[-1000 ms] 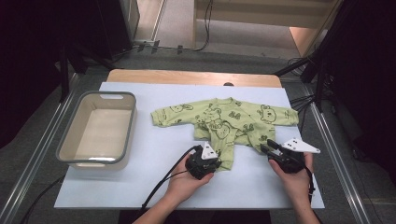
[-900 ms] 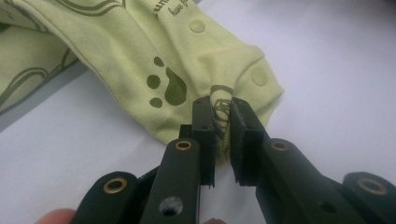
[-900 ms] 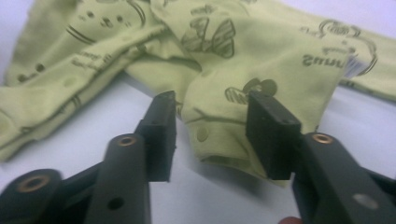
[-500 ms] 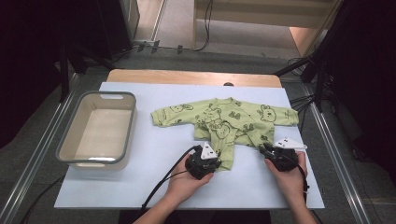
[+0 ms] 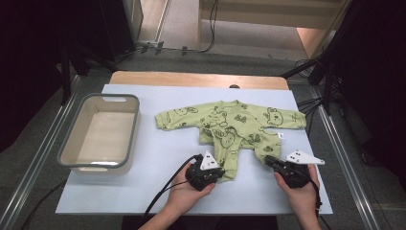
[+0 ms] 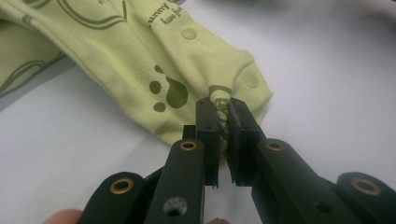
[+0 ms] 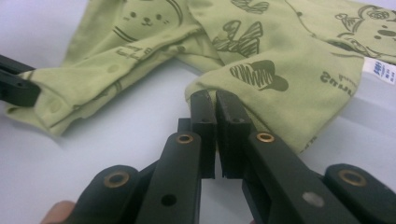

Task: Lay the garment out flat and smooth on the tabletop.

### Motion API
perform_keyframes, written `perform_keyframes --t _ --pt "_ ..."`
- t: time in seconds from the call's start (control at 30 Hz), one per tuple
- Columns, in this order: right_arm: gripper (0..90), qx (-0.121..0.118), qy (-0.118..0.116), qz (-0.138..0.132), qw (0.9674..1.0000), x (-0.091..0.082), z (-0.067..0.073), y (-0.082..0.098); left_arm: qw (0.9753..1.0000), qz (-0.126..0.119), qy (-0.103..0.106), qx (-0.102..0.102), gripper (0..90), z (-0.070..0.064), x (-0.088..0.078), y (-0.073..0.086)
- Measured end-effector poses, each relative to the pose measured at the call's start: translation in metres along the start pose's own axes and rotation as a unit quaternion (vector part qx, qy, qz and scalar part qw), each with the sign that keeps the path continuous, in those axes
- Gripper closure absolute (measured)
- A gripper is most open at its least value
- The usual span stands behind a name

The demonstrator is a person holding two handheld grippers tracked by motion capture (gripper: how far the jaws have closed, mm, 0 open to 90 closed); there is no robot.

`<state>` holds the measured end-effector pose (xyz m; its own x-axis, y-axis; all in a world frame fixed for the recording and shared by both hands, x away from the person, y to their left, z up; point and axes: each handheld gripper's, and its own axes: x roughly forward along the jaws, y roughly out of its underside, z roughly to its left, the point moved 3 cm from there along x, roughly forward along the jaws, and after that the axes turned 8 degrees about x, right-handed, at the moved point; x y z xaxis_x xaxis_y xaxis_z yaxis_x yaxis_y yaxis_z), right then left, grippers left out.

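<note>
A light-green baby romper (image 5: 234, 127), printed with bears and paw marks, lies flat on the white-covered bench (image 5: 158, 158), sleeves spread left and right, neck toward the far edge and the two legs pointing toward the person. Its long axis thus runs from far edge to near edge, and both leg ends lie directly ahead of the grippers.

The left hand-held gripper (image 5: 210, 170) is at the near end of the left leg; in the left gripper view its jaws are clamped on a bunched fold of the cuff (image 6: 223, 105), fabric visibly pinched between them. The right hand-held gripper (image 5: 275, 163) meets the near edge of the right leg. In the right gripper view its jaws stand almost together at the fabric's edge (image 7: 219, 91); whether cloth lies between them cannot be told from this angle.

Each hand is nearest its own leg, so neither arm needs to cross. With both hems held, the likely next move is a lift or fold away from the person, along the garment's long axis, toward the neck.

A grey-rimmed plastic basin (image 5: 76, 143) stands empty to the left, well apart from the romper and nearer the left hand (image 5: 184, 194).
</note>
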<state>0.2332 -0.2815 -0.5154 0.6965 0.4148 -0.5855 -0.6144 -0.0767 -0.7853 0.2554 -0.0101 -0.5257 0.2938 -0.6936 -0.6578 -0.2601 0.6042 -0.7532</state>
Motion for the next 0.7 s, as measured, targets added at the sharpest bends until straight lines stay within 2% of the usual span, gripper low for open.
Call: perform_keyframes --t 0.13,0.4,0.53,0.7 --pt "85.0 0.004 -0.013 0.003 0.9999 -0.013 0.010 0.011 1.0000 -0.004 0.008 0.001 84.3 -0.011 -0.010 0.005" --pt "85.0 0.001 -0.037 0.015 0.9992 -0.041 0.028 0.043 0.9995 -0.003 0.032 -0.003 84.3 -0.040 -0.027 0.024" --pt "84.9 -0.002 -0.050 0.022 0.9985 -0.053 0.037 0.058 0.9991 0.003 0.043 0.001 84.3 -0.054 -0.035 0.031" --pt "85.0 -0.005 -0.065 0.029 0.9974 -0.063 0.048 0.072 0.9989 0.007 0.045 0.013 84.4 -0.067 -0.043 0.040"
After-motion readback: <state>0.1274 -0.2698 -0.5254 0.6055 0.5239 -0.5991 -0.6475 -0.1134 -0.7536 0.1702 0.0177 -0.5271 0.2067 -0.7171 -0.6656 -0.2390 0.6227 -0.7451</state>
